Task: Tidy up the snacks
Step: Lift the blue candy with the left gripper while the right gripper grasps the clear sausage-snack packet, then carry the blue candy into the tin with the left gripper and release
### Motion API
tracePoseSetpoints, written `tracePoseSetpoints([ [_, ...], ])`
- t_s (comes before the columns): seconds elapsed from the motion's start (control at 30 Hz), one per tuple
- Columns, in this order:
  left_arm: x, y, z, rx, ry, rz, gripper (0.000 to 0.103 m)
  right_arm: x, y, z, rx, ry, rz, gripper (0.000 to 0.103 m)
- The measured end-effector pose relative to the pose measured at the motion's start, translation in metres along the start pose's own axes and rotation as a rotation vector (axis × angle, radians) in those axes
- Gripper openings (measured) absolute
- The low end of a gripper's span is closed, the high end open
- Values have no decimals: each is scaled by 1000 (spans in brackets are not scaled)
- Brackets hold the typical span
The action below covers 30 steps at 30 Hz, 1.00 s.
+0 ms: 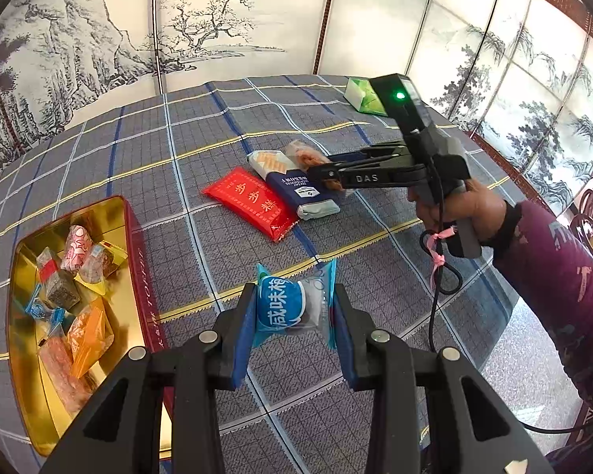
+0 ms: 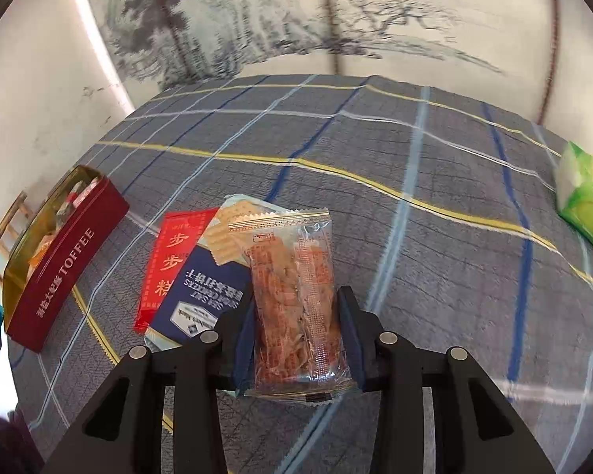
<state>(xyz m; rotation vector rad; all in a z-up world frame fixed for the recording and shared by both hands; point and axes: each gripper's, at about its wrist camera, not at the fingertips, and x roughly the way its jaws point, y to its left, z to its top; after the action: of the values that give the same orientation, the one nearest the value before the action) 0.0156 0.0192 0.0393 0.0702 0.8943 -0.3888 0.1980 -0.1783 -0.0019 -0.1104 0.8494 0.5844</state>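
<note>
My left gripper [image 1: 294, 308] is shut on a blue and clear candy packet [image 1: 292, 302], held above the checked cloth just right of the red toffee tin [image 1: 136, 260]. The tin is open and holds several wrapped snacks [image 1: 69, 272]. My right gripper [image 2: 296, 316] is shut on a clear packet of orange-brown snack [image 2: 292, 296], held above the cloth; it also shows in the left wrist view [image 1: 328, 173]. Under it lie a red packet [image 2: 170, 260] and a navy cracker packet [image 2: 205, 300], side by side. The tin [image 2: 63, 272] stands to their left.
A green packet [image 1: 361, 94] lies at the far edge of the table, also seen in the right wrist view [image 2: 585, 201]. Painted screens stand close behind and to the right. The checked cloth [image 1: 178, 138] covers the table. A wooden stool [image 2: 4, 233] stands beyond the tin.
</note>
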Motion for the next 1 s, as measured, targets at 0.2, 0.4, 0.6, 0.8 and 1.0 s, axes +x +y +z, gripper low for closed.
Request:
tracePoseSetpoints([
  [0.2, -18, 4, -9, -14, -34, 9, 33, -54, -11, -47, 143, -84, -188, 40],
  [0.4, -42, 18, -25, -52, -69, 46, 33, -73, -34, -89, 328, -77, -337, 40],
  [0.6, -62, 39, -40, -78, -109, 130, 33, -74, -33, -95, 355, -95, -397, 40],
  [0.8, -75, 65, -54, -117, -141, 202, 33, -74, -37, -98, 369, -78, -415, 40],
  [1.0, -69, 84, -68, -142, -140, 269, 33, -68, -30, -94, 334, -51, -464, 40],
])
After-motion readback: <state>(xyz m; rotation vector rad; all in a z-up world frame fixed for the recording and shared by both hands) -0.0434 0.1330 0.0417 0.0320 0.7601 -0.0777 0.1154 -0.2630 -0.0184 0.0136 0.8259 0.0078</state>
